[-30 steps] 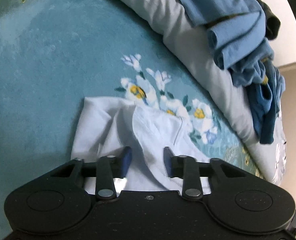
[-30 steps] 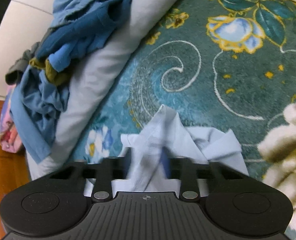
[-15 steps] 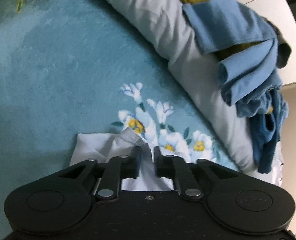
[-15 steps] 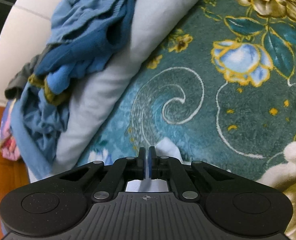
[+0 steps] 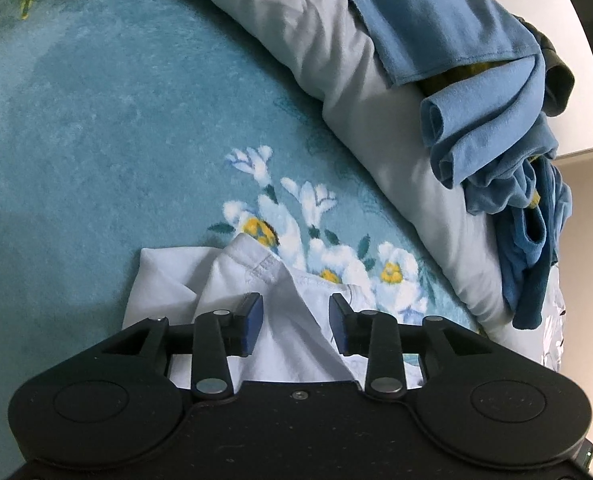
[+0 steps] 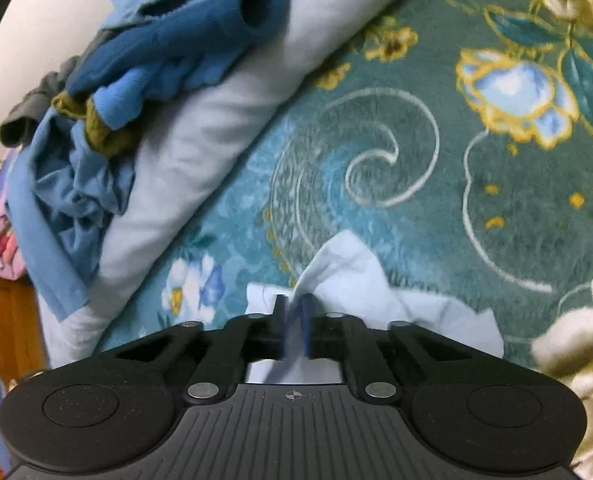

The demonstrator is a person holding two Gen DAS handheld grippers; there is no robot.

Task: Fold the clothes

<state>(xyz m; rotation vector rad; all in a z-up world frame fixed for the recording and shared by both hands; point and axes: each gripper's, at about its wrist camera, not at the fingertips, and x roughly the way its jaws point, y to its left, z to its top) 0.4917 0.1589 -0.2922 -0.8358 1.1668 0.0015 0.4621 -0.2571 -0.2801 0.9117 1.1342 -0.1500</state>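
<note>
Left hand-held gripper [image 5: 295, 320] reopened over white garment [image 5: 284, 320]

The blanket [image 5: 96, 120] is teal with white and yellow flowers. The shirt [image 5: 224, 280] is pale blue. The clothes pile [image 5: 476, 80] is blue.

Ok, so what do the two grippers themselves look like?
Both are matte black plastic with two round raised discs at the rear, silver pivot pins on black linkage arms, and blue pads on the fingers. The left gripper has a smooth body; the right gripper is ribbed with a small crosshair mark.
</note>
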